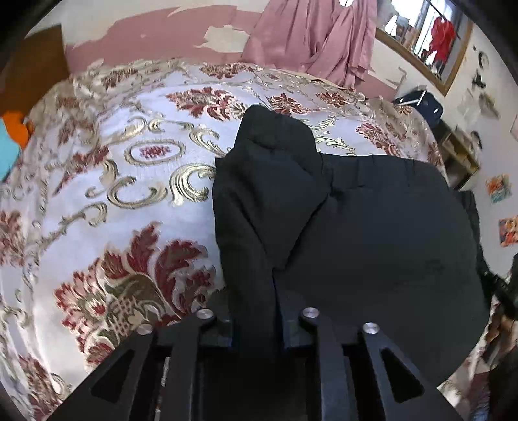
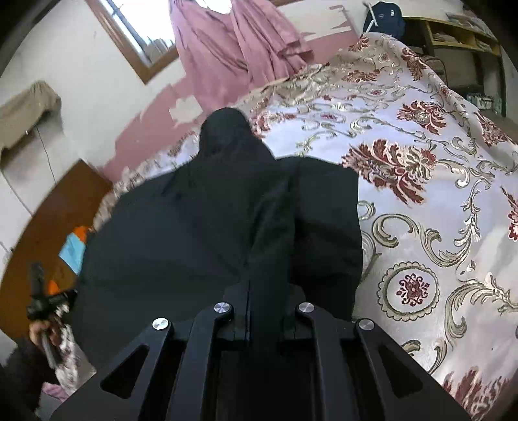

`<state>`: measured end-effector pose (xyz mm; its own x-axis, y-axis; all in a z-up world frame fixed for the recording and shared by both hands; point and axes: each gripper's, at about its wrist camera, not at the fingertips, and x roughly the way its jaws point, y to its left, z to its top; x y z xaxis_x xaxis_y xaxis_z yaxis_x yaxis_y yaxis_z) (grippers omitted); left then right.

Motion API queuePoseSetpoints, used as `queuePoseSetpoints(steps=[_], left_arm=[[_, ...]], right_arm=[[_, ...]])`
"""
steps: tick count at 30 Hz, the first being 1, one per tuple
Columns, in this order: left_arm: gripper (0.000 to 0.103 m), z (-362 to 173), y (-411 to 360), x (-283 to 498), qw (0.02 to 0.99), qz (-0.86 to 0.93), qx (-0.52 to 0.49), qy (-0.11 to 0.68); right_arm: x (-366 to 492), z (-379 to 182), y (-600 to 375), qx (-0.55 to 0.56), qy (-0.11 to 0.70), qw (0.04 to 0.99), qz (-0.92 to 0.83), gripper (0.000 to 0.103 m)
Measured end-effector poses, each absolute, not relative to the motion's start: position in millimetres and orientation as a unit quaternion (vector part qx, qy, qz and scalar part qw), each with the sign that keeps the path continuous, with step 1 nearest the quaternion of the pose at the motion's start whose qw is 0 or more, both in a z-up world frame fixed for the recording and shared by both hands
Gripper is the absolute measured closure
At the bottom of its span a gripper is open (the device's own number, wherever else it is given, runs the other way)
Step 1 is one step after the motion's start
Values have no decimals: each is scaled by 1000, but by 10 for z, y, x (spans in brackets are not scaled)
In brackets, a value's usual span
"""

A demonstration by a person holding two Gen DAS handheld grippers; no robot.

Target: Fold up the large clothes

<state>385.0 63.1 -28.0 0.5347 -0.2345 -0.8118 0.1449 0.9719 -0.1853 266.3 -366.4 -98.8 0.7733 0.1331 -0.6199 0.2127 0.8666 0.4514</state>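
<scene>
A large black garment (image 1: 356, 226) lies on a bed with a white, red and gold floral bedspread (image 1: 129, 194). My left gripper (image 1: 255, 324) is shut on a fold of the black cloth at its near left edge. In the right wrist view the same garment (image 2: 210, 226) spreads ahead, and my right gripper (image 2: 265, 320) is shut on a fold of its near edge. A raised hump of cloth (image 2: 226, 136) stands at the garment's far end. The left gripper also shows at the far left of the right wrist view (image 2: 42, 301), held by a hand.
Pink curtains (image 1: 317, 35) hang at the far wall beside a window (image 1: 427, 35). A wooden shelf (image 2: 459, 42) and a dark bag (image 2: 385, 16) stand past the bed. A brown door (image 2: 58, 220) and orange and blue items (image 1: 13, 136) lie beside the bed.
</scene>
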Motion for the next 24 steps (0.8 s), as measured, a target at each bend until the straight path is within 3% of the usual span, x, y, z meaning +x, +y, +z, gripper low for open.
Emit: queuePoseSetpoints(steps=[3, 4, 6, 8, 14, 24], left_arm=[[72, -182, 649, 3780, 882, -93, -38, 461], [66, -147, 626, 3749, 885, -85, -21, 458], [54, -95, 546, 3697, 894, -74, 22, 441], [30, -22, 399, 3601, 911, -48, 76, 403], [13, 256, -175, 3377, 943, -78, 148, 287], [11, -2, -911, 4040, 934, -96, 163, 304]], right_arm=[[2626, -845, -3596, 222, 323, 919, -43, 87], [2612, -792, -3558, 203, 322, 923, -53, 79], [2585, -649, -3410, 138, 307, 939, -66, 61], [2573, -538, -3229, 76, 291, 951, -70, 48], [2712, -268, -2700, -19, 257, 966, -10, 36], [3617, -346, -2353, -51, 301, 952, 18, 35]])
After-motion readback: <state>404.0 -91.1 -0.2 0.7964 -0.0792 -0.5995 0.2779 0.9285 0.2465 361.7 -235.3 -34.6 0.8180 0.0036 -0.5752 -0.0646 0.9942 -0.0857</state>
